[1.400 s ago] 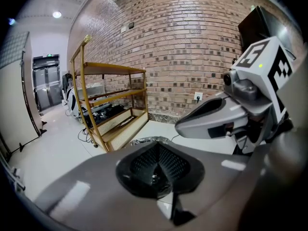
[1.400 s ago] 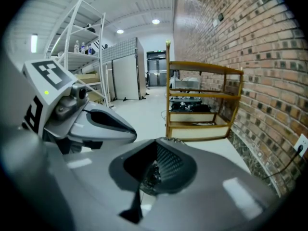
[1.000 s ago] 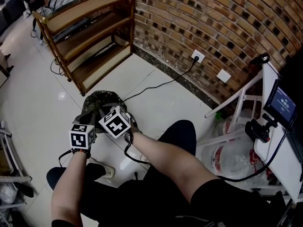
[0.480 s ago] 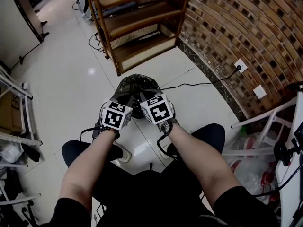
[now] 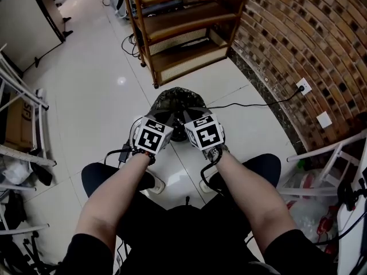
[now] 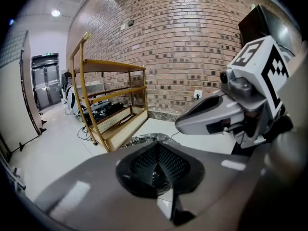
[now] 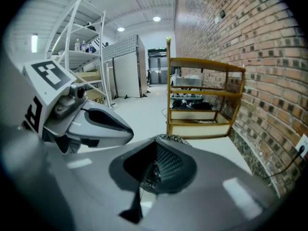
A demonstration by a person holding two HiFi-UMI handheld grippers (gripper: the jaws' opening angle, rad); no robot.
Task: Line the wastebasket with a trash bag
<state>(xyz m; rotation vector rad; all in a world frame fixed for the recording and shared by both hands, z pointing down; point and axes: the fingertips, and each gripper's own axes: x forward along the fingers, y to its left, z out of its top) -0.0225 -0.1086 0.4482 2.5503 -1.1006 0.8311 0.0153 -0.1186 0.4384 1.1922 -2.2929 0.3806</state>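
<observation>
The wastebasket (image 5: 175,98) stands on the white tiled floor, lined with a dark mottled trash bag (image 5: 167,101) whose crinkled edge lies over the rim. My left gripper (image 5: 165,119) and right gripper (image 5: 189,118) hover side by side just above the basket's near rim, both pointing forward and down. In the left gripper view the jaws (image 6: 156,170) are shut, with the bag's rim (image 6: 144,138) just beyond them. The right gripper view shows its jaws (image 7: 153,170) shut too, the bag's rim (image 7: 169,138) ahead. Crinkled bag shows through the slit between the pads; no grip on it shows.
A wooden shelf unit (image 5: 183,27) stands behind the basket against the brick wall (image 5: 298,33). A black cable (image 5: 252,103) runs from a wall socket (image 5: 303,86) across the floor. White racks (image 5: 17,113) stand left, a white frame (image 5: 327,159) right. The person's knees sit close below.
The head view has swung, so the basket and grippers now sit mid-picture instead of left. Both grippers keep their place at the basket's near rim, still shut.
</observation>
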